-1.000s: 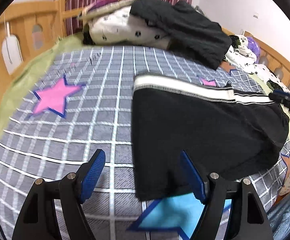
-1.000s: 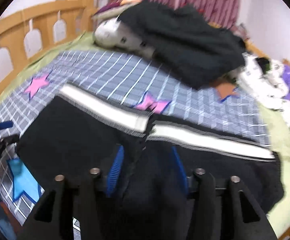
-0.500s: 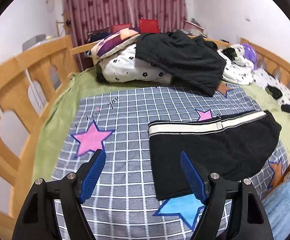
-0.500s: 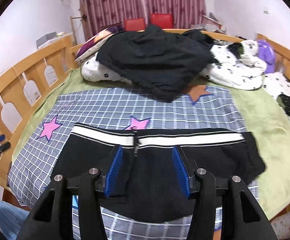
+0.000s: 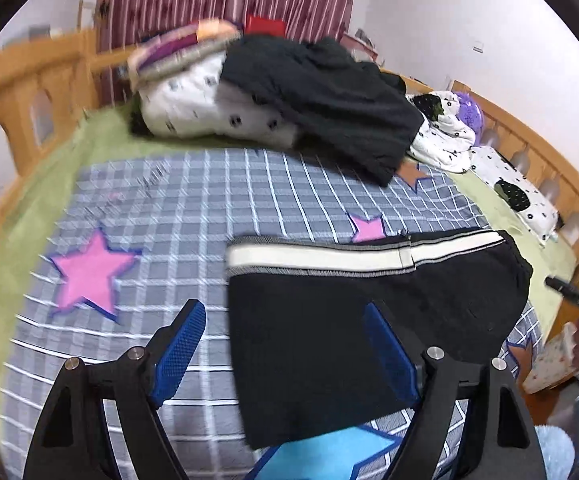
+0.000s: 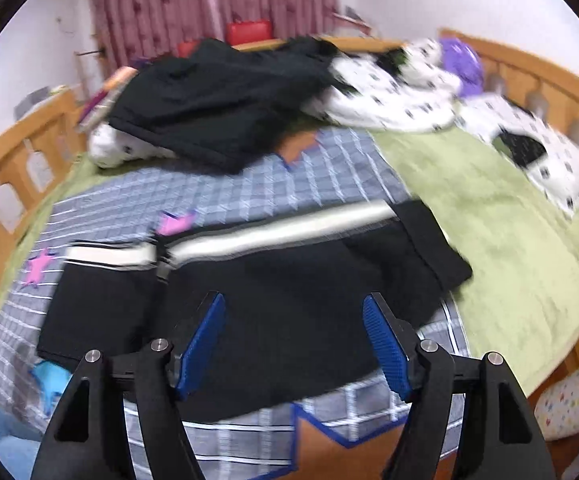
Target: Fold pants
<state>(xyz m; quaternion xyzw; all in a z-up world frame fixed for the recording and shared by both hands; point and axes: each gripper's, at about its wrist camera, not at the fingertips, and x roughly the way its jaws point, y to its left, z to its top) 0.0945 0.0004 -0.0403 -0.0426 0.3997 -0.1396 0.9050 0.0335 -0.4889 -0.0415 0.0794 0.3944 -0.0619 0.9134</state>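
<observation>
Since half a second ago both cameras have been brought lower and nearer to the bed, and the right gripper's (image 6: 293, 340) blue pads have been spread wider than before. Black pants (image 5: 369, 320) with a white stripe are seen folded flat on the grey checked blanket (image 5: 209, 200), near the bed's front edge. Nothing is held by the left gripper (image 5: 285, 352), whose fingers are spread apart above the pants' left edge. Nothing is gripped by the right gripper either, which is poised over the pants' middle. A heap of black clothing (image 6: 217, 96) is piled on white spotted bedding (image 5: 209, 108) further back.
</observation>
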